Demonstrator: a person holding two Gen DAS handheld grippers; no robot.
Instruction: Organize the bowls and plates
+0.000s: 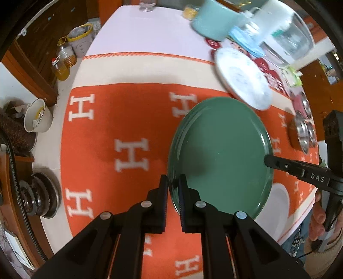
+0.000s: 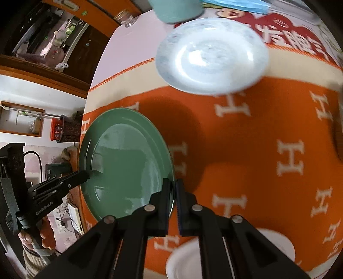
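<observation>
A green plate (image 1: 220,152) is held off the orange H-patterned cloth (image 1: 120,120), tilted. My left gripper (image 1: 173,184) is shut on its near rim. My right gripper (image 2: 173,188) is shut on the opposite rim; the plate also shows in the right wrist view (image 2: 124,158). Each gripper shows in the other's view, the right one (image 1: 268,159) and the left one (image 2: 86,175). A white plate (image 1: 242,77) lies on the cloth beyond; it also shows in the right wrist view (image 2: 212,53). A white bowl (image 2: 231,255) sits under my right gripper.
A teal mug (image 1: 212,20), a glass jug (image 1: 287,32) and a blue pack (image 1: 244,39) stand at the table's far right. Steel bowls (image 1: 304,131) sit at the right edge. Oil bottles (image 1: 62,64) and a bucket (image 1: 37,115) stand on the floor at left.
</observation>
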